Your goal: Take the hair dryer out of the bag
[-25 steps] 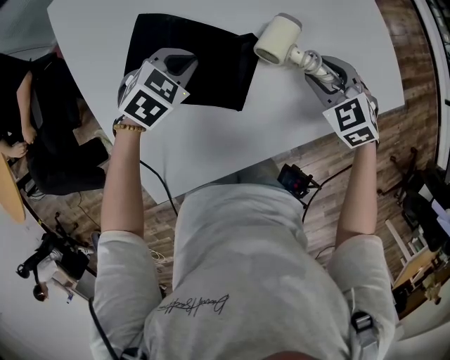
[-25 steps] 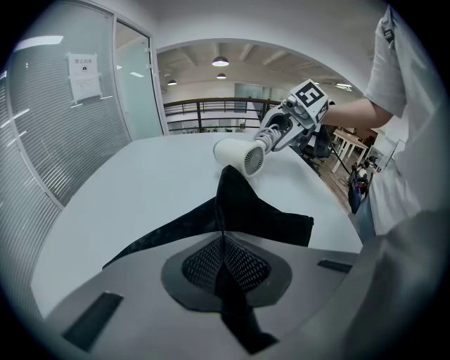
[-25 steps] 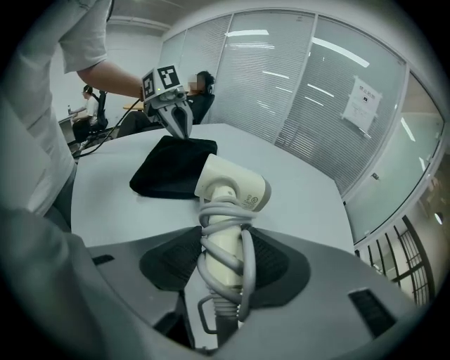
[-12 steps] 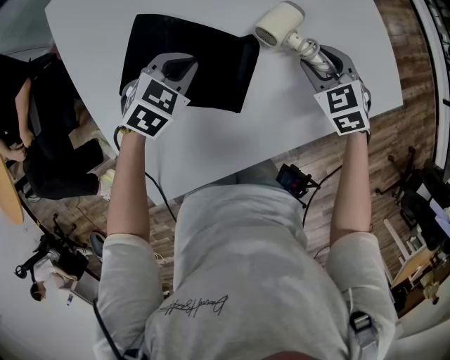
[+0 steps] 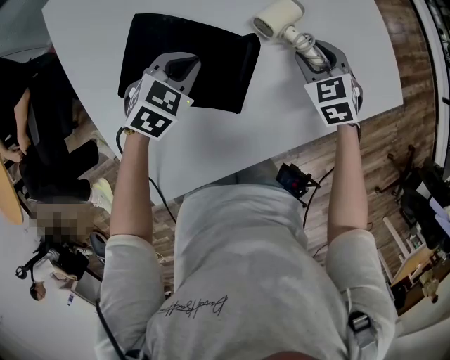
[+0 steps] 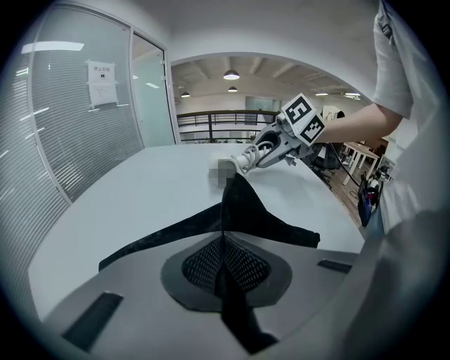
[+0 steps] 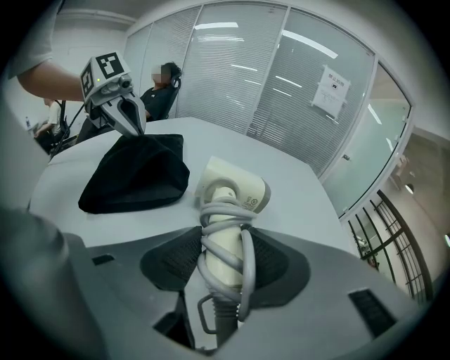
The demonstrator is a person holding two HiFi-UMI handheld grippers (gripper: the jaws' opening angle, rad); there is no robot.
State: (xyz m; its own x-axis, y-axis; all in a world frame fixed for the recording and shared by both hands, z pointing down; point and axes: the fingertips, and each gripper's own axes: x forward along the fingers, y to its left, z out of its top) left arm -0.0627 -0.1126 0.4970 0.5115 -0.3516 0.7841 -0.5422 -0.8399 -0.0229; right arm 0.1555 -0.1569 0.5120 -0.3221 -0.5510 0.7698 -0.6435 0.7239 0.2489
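My right gripper [image 5: 313, 55] pinches the cream hair dryer [image 5: 279, 18] by its handle, jaws spread wide around the grey cord [image 7: 249, 260] wound on it. The dryer is fully out of the black bag [image 5: 211, 60], its head just beside the bag's right corner, over the white table [image 5: 232, 140]. Against 1 second ago, dryer and right gripper sit a little nearer the table's far edge, and the marker cube [image 5: 330, 100] has rolled. My left gripper [image 5: 181, 68] has its jaws pressed together on a fold of bag fabric, same spot as before.
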